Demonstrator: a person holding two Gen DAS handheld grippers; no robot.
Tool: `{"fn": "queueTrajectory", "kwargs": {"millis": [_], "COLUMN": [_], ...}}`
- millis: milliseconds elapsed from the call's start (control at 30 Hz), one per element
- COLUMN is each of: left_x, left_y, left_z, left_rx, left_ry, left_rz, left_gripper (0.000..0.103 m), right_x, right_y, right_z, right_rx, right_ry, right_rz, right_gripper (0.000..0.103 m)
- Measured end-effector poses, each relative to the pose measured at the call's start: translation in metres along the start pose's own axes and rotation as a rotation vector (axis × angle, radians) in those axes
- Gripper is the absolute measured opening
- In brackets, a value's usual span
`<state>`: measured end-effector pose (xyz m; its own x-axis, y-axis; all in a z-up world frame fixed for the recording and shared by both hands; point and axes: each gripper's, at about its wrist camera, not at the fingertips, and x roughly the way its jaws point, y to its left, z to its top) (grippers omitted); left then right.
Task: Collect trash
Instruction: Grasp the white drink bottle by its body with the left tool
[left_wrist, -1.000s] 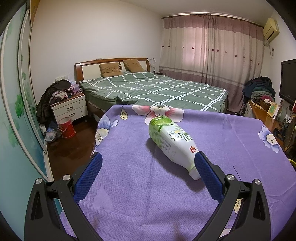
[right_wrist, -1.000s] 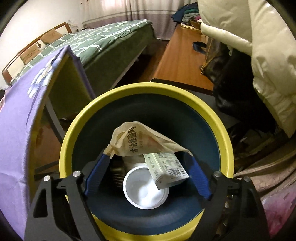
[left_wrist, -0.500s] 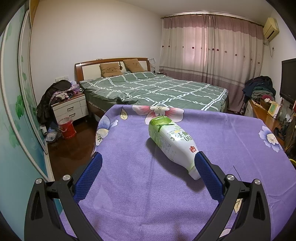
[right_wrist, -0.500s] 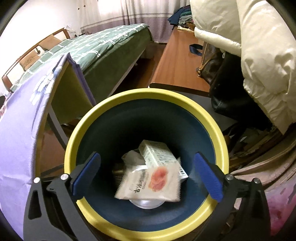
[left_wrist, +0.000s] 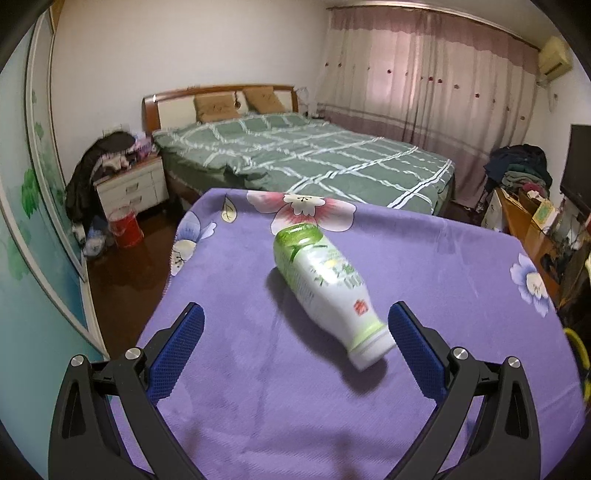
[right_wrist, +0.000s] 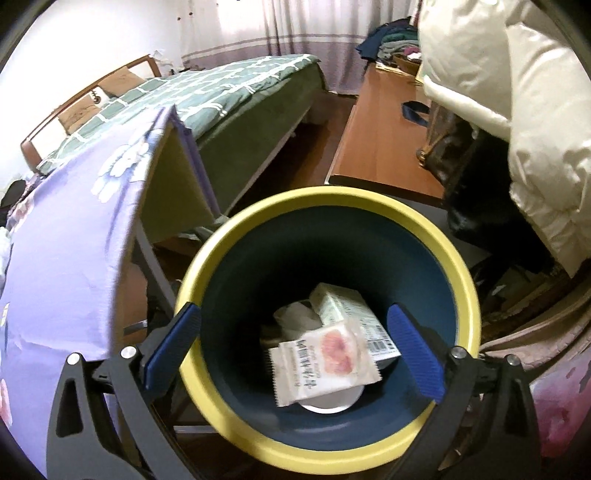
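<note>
A white and green plastic bottle (left_wrist: 325, 288) lies on its side on the purple flowered tablecloth (left_wrist: 258, 387), neck toward me. My left gripper (left_wrist: 295, 332) is open and empty just in front of it, its right finger beside the bottle's neck. My right gripper (right_wrist: 293, 339) is open and empty over a dark blue trash bin with a yellow rim (right_wrist: 229, 236). Inside the bin lie a white snack wrapper (right_wrist: 321, 362), a small carton (right_wrist: 351, 314), crumpled paper and a white cup lid.
The table's edge (right_wrist: 122, 221) stands left of the bin. A cream puffy jacket (right_wrist: 517, 92) and a dark bag hang to the bin's right. A wooden desk (right_wrist: 384, 140) lies behind it. A green bed (left_wrist: 295, 158) stands beyond the table.
The wrapper my right gripper held has dropped into the bin, and that gripper opened and pulled up and back. My left gripper shifted slightly; the bottle looks a little blurred.
</note>
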<state>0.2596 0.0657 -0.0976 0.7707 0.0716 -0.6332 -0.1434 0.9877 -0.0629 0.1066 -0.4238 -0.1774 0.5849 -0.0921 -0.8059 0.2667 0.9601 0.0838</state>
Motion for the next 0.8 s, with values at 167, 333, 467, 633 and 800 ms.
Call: {"fn": "queueTrajectory", "kwargs": {"millis": [167,333,467,633,800], "left_x": [0.03,0.065,0.102,0.132,0.146], "left_y": [-0.01,-0.031,-0.042,-0.035,-0.028], "left_z": [0.02,0.033,0.045,0.051,0.047], "left_rx": [-0.069,-0.083,-0.073,-0.099,-0.092], "left_ry": [0.087,0.142,0.207,0.287,0.331], "left_rz": [-0.036,0.025,0.114,0.135,0.101], "left_gripper": [0.098,0.098,0.096,0.079,0.059], "right_x": [-0.005,-0.008,-0.009,-0.009,-0.005], "right_y": [0.011,0.016,0.016,0.015,0.011], "right_z": [0.001,0.004,0.004,0.002,0.002], "right_rx": [-0.021,-0.032,-0.035,-0.043,-0.038], "right_ry": [-0.017,-0.027,-0.028,-0.024,-0.018], "right_rz": [0.018,0.031,0.033,0.038,0.047], "right_gripper": [0.096,0.096,0.096,0.096,0.096]}}
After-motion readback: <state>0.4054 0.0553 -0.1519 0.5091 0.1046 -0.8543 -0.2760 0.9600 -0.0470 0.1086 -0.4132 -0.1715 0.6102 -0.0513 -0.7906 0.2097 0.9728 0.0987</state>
